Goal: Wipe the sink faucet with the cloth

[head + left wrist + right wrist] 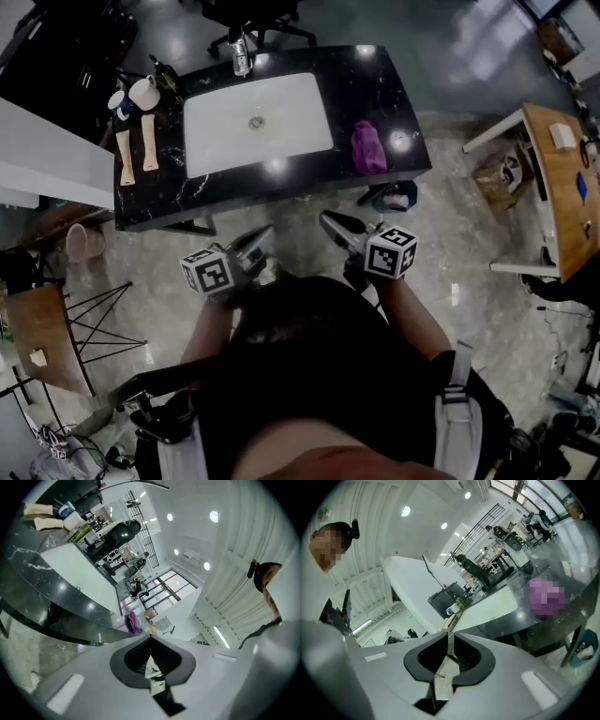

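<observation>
Purple cloth (367,147) on the counter (394,89), right of the sink (281,117), long axis up the frame. Up and slightly right of the right gripper (330,222), the nearer one, its fingers (471,660) barely parted, empty. Left gripper (261,236) closed on nothing. Faucet (242,58) at top centre.

head: high, steeply down on sink (281,103) | gripper views: low, well back, same sink

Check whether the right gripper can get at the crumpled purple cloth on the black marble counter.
Probably yes: the right gripper hangs empty, short of the black marble counter's near edge, and nothing stands between it and the purple cloth.
</observation>
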